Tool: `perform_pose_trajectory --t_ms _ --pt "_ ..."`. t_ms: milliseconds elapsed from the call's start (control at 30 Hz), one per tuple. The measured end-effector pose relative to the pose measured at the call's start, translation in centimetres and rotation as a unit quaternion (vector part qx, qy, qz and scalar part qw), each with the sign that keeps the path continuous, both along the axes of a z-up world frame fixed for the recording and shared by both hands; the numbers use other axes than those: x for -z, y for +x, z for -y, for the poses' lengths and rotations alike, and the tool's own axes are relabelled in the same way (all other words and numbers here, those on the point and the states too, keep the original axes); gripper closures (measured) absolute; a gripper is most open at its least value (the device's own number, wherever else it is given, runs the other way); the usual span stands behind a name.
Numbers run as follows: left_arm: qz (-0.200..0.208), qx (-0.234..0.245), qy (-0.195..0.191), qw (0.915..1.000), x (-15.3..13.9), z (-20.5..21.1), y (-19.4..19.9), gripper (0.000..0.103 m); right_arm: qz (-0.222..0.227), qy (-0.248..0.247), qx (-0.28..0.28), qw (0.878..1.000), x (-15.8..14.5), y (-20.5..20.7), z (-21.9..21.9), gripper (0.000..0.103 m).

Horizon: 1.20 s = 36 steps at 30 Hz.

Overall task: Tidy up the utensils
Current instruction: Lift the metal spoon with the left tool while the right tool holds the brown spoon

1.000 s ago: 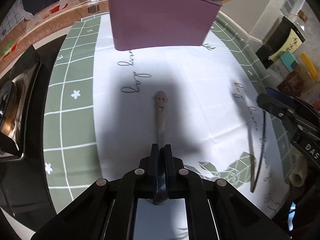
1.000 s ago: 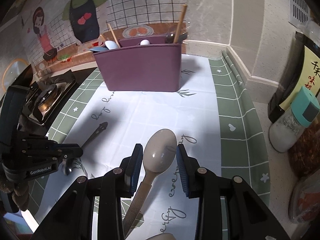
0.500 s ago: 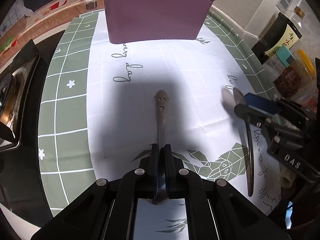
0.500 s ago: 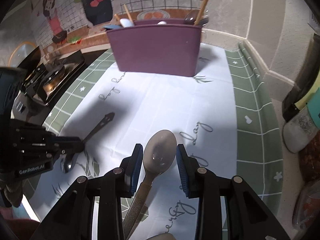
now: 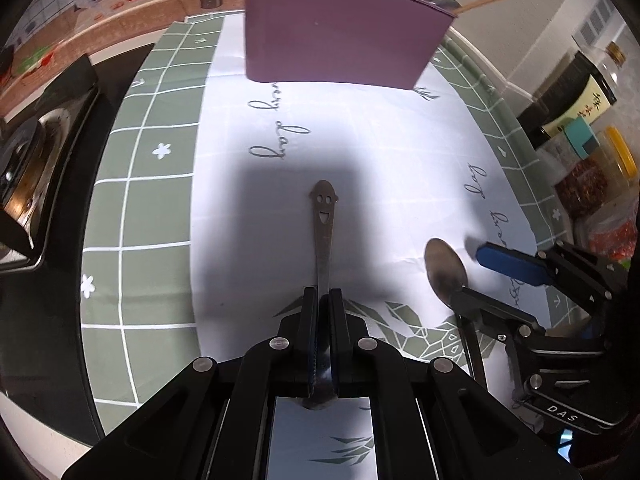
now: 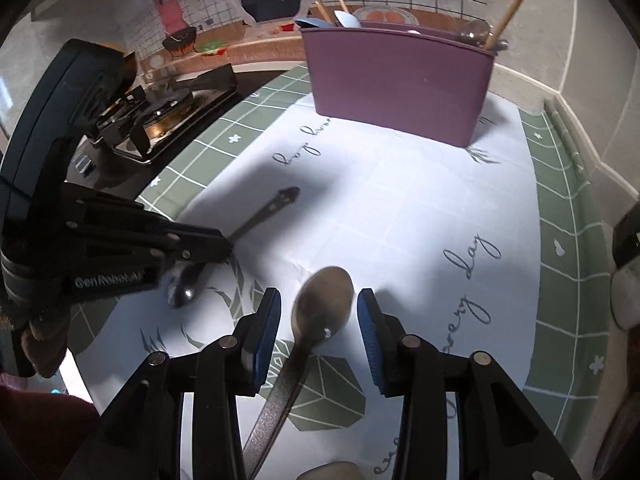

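Note:
My left gripper is shut on the neck of a steel spoon with a smiley-face handle, which points toward the purple utensil holder. From the right wrist view, the left gripper keeps this smiley spoon low over the cloth, bowl toward the front. My right gripper has its jaws opening. A large spoon lies between the blue pads with a gap on each side. In the left wrist view the large spoon rests on the cloth at the right gripper.
The purple holder stands at the back with several utensils and chopsticks in it. A gas stove sits to the left of the cloth. Sauce bottles and spice jars line the right edge by the wall.
The right gripper came down to the cloth with the large spoon, and its pads have spread away from the bowl. The left gripper kept its hold on the smiley spoon.

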<state>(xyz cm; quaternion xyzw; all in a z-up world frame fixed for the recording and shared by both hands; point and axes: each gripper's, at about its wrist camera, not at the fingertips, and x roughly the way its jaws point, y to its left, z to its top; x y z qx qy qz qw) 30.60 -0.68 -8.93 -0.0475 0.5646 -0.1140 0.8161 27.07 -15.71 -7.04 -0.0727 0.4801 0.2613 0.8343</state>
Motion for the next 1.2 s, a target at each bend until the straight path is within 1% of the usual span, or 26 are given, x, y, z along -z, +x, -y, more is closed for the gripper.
perform_pose_trajectory --t_ms 167,233,333,400,433,500,567,667,800,867,900,967,1000,1067,1133,1200 --pt "0.0 -0.012 -0.005 0.9999 0.1 -0.7 -0.2 0.098 -0.039 0.018 0.028 0.999 0.9 0.6 0.4 0.065" --pt "-0.002 -0.014 -0.005 0.9999 0.0 -0.8 -0.2 0.098 -0.032 0.012 0.04 0.999 1.0 0.7 -0.1 0.065" --pt "-0.006 -0.017 -0.006 0.9998 0.0 -0.9 -0.1 0.097 -0.013 -0.018 0.041 0.999 1.1 0.7 -1.3 0.066" --pt "-0.008 -0.019 -0.005 0.9998 0.0 -0.9 0.0 0.096 0.0 -0.039 0.042 0.998 1.1 0.7 -1.9 0.071" --pt "-0.009 -0.019 -0.005 0.9998 0.0 -0.8 0.1 0.096 0.003 -0.044 0.041 0.998 1.1 0.7 -2.0 0.071" --pt "-0.012 -0.014 -0.003 0.9998 0.1 -0.5 0.3 0.096 0.0 -0.035 0.043 0.998 1.0 0.9 -1.6 0.071" --pt "-0.011 -0.009 0.003 0.9999 0.1 -0.2 0.5 0.096 -0.002 -0.022 0.054 0.998 0.7 1.0 -0.7 0.071" --pt "-0.013 -0.002 0.021 0.9997 0.0 0.6 1.4 0.096 -0.002 -0.017 0.075 0.997 0.4 1.3 0.7 0.071" --pt "-0.014 0.026 0.063 0.9976 0.0 2.1 2.3 0.096 0.004 -0.017 0.098 0.995 -0.1 1.3 2.2 0.071" --pt "-0.015 0.033 0.067 0.9971 0.0 2.3 2.5 0.096 0.008 -0.015 0.109 0.994 -0.4 1.3 2.9 0.071" --pt "-0.015 0.035 0.063 0.9973 0.0 2.2 2.5 0.097 0.01 -0.013 0.112 0.994 -0.5 1.3 3.1 0.071" --pt "-0.017 0.02 0.025 0.9993 -0.2 1.2 2.6 0.097 0.019 -0.002 0.124 0.992 -1.2 1.2 3.9 0.071" --pt "-0.01 0.008 0.009 0.9999 -0.5 0.5 2.4 0.097 0.024 0.003 0.128 0.992 -1.5 1.3 4.2 0.071" --pt "0.021 -0.011 -0.023 0.9995 -1.9 -0.4 1.7 0.097 0.041 0.024 0.136 0.99 -2.8 1.0 5.1 0.071" --pt "0.047 -0.025 -0.059 0.9969 -3.6 -1.0 1.0 0.097 0.059 0.038 0.139 0.988 -3.9 0.7 5.7 0.071" --pt "0.066 -0.036 -0.077 0.9942 -4.9 -1.3 0.6 0.097 0.074 0.049 0.143 0.986 -4.9 0.7 6.2 0.071"
